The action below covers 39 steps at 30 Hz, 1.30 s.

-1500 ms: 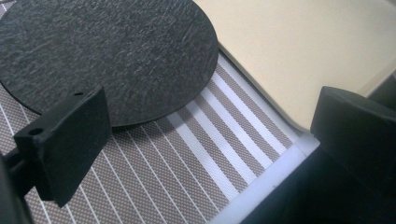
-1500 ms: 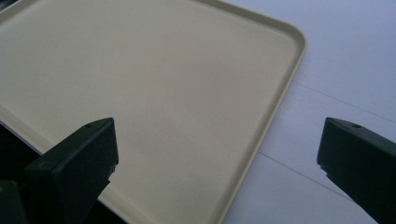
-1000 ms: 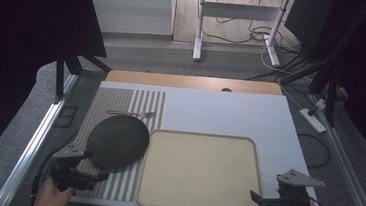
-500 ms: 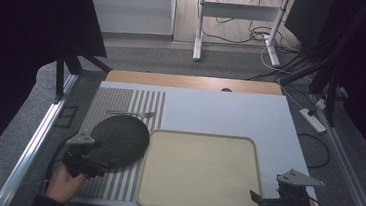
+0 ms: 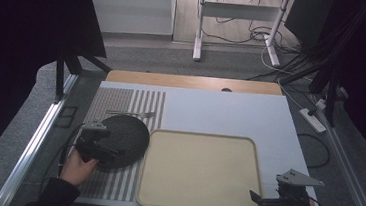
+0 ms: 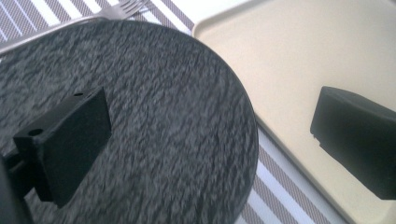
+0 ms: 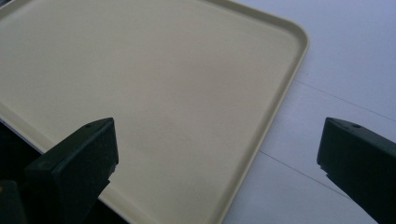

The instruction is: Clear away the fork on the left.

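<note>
A round dark slate plate [image 5: 126, 139] lies on the striped placemat [image 5: 121, 100], its right edge touching the beige tray [image 5: 200, 172]. My left gripper [image 5: 111, 155] hovers open over the plate's near-left part. In the left gripper view the plate [image 6: 154, 116] lies under the wide-apart jaws, with the tray [image 6: 299, 60] to the right and a fork [image 6: 112, 10] at the top. That fork [image 5: 131, 112] lies just behind the plate. My right gripper [image 5: 255, 202] stands open at the tray's near right corner; the tray [image 7: 154, 79] spreads ahead of its jaws.
The white table top [image 5: 230, 112] stretches behind and right of the tray. A wooden strip [image 5: 193, 82] runs along the far edge. Metal rails [image 5: 36, 145] flank the table. A power strip [image 5: 312, 120] and cables lie on the floor at the right.
My left gripper has moved forward from the table's near-left edge onto the slate plate. The right gripper has stayed in place.
</note>
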### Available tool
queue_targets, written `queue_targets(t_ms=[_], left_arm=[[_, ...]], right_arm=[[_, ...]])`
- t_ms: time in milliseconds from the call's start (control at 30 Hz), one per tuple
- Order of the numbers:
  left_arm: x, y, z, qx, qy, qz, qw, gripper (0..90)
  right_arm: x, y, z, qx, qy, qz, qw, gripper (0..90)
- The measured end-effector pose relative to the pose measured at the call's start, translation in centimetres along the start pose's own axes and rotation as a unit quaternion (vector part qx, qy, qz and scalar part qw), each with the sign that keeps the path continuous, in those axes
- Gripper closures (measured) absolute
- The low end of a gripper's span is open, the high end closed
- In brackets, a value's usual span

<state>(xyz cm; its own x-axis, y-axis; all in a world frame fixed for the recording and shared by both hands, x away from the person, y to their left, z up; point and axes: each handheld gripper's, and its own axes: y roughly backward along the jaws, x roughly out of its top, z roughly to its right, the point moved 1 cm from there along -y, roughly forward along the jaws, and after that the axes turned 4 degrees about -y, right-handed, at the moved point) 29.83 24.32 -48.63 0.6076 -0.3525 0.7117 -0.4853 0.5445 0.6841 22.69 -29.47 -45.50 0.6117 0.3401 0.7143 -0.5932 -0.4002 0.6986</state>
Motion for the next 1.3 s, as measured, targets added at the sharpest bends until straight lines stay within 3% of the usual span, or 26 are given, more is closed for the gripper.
queue_targets(t_ms=[633,1033,1300], left_arm=[[3.9,-3.9,-1.2,0.005,-0.006,-0.019,0.9998,0.0],[6.1,-6.4,-2.1,-0.004,-0.016,-0.034,0.9993,0.0],[7.2,-8.0,-2.6,-0.013,-0.008,-0.036,0.9992,0.0]], right_arm=[[0.0,0.0,0.0,0.002,0.001,-0.002,1.0000,0.0],[0.0,-0.1,0.0,0.003,0.003,-0.004,1.0000,0.0],[0.0,-0.1,0.0,0.004,0.004,-0.005,1.0000,0.0]])
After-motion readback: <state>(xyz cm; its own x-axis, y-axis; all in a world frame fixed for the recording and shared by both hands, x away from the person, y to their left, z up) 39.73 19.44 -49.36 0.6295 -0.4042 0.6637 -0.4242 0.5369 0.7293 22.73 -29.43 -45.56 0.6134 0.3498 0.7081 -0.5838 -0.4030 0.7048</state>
